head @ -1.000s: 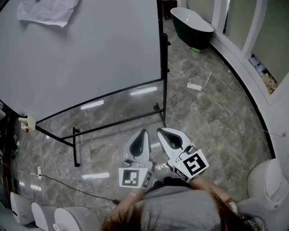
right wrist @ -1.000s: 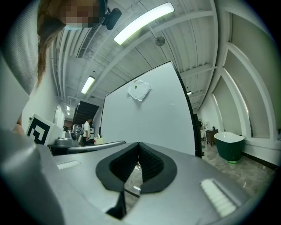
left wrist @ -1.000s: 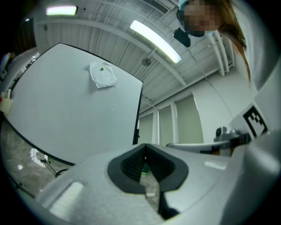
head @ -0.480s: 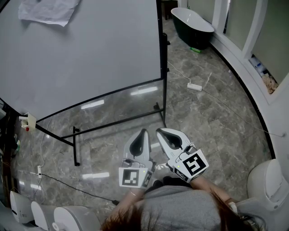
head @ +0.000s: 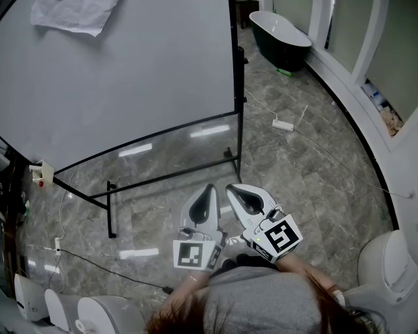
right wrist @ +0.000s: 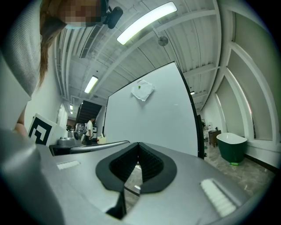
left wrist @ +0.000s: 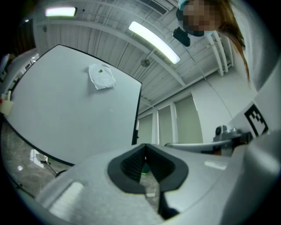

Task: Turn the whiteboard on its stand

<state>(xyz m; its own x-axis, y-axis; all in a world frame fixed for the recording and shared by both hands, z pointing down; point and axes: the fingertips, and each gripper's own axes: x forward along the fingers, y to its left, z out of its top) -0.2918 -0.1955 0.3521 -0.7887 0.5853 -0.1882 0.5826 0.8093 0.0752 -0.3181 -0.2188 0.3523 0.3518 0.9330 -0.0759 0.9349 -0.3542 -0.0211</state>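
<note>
Both grippers are sitting low in the head view, at about 6 o'clock, side by side and pointing toward 12. Left gripper (head: 209,190) (left wrist: 145,147) is keeping its jaws pressed together with nothing caught between them. Right gripper (head: 230,188) (right wrist: 138,145) is likewise closed and empty. Neither one is touching the task's thing.

Whiteboard (head: 130,78) (left wrist: 70,110) (right wrist: 151,118) is filling the head view from 9 to 12 o'clock, well apart from the grippers, tilting on its black stand (head: 239,147), whose feet are resting on the grey marble floor (head: 307,176). A dark bathtub (head: 285,36) is standing at 1 o'clock beyond the stand. A crumpled white cloth (head: 75,14) is clinging near the board's top edge at 11 o'clock. A white power strip (head: 282,124) is lying on the floor at 2 o'clock of the grippers.

Against the frame a second ago, the grippers are staying almost where they were, still shut. The board and cloth are showing a touch further toward 3 o'clock.
</note>
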